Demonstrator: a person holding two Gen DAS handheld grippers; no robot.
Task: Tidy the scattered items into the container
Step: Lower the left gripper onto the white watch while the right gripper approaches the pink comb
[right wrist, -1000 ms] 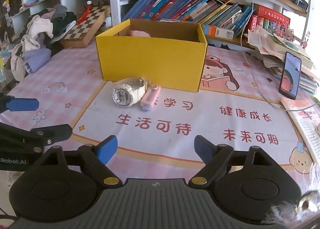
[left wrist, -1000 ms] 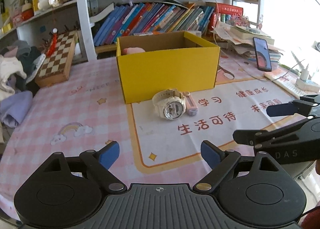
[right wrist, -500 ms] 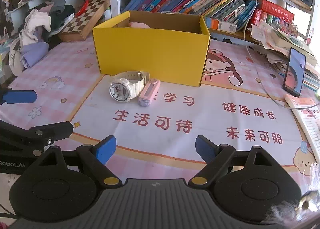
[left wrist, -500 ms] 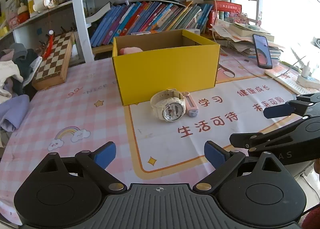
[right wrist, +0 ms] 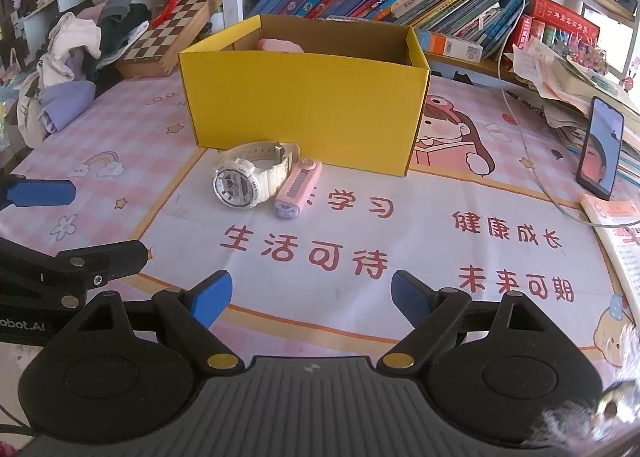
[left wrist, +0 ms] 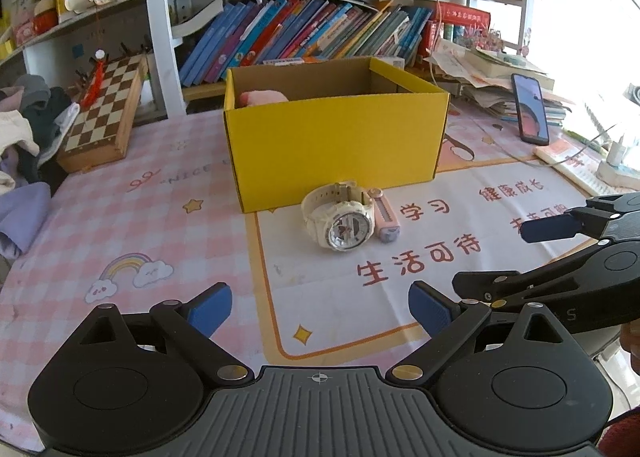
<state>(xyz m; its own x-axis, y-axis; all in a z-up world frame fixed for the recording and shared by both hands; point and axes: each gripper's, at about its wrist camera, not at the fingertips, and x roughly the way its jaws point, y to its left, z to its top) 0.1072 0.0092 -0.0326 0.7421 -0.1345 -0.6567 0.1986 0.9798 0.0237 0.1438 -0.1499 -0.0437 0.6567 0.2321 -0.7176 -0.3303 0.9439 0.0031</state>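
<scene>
Watch (left wrist: pixel 339 217): white, round pale dial facing up, strap looped behind it; it lies on the tabletop (left wrist: pixel 120 217) just before the yellow box's front wall; dial markings too small to read.
Pink device (left wrist: pixel 385 215): slim pastel bar with a ribbed strip along its top and a lilac near end, lying beside the watch and seemingly touching its strap; what it is cannot be told.
Yellow box (left wrist: pixel 336 145): open-topped cardboard, brown inside; its front wall hides the floor.
Pink item in box (left wrist: pixel 262 97): only a rounded top shows above the rim at the back left corner.
Mat writing: red Chinese characters, 生活可待 nearest, 学习, 健康成长 and 未来可期 further right; "NICE" partly hidden by the box.
Left gripper (left wrist: pixel 320 311): blue-padded fingers wide, having just been opening, with nothing between them.
Right gripper (right wrist: pixel 311 299): fingers wide and empty; in the left view its body is cut off by the frame edge, lettering there unreadable.
Surroundings: chessboard (left wrist: pixel 102 117), leaning books (left wrist: pixel 300 37), propped phone (left wrist: pixel 530 109), clothes heap (right wrist: pixel 76 53) at the edge.
</scene>
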